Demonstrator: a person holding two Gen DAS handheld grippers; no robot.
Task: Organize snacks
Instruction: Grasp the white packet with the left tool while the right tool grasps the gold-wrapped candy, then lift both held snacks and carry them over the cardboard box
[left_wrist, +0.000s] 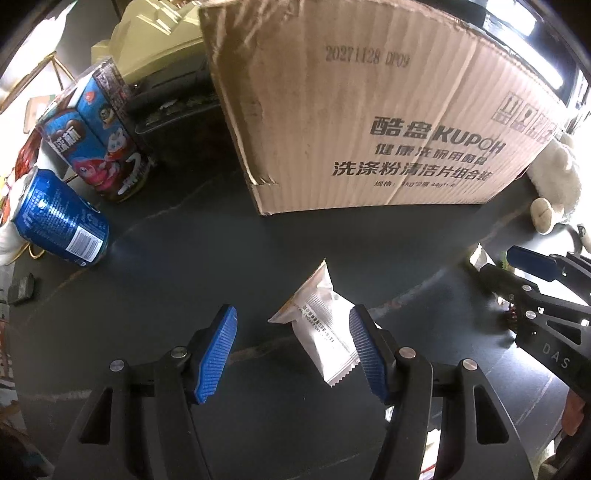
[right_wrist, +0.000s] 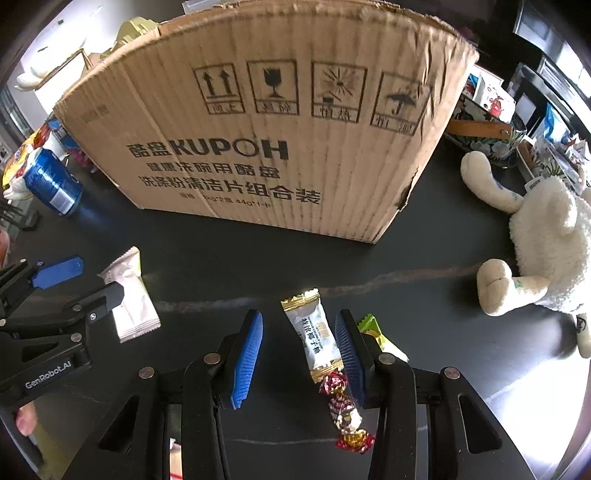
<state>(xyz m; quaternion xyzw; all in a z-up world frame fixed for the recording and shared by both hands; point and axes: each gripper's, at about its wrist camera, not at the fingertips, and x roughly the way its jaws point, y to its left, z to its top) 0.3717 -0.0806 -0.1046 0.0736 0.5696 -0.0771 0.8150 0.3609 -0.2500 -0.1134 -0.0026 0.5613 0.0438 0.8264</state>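
A white snack packet lies on the dark table between the open fingers of my left gripper, close to the right finger; it also shows in the right wrist view. My right gripper is open over a white and gold candy, with a red and gold foil candy just below it and a green packet behind the right finger. A large KUPOH cardboard box stands behind both grippers; it also shows in the left wrist view.
A blue can lies on its side at the left, beside a colourful snack tube. A white plush sheep lies at the right. A floral basket with packets stands behind it.
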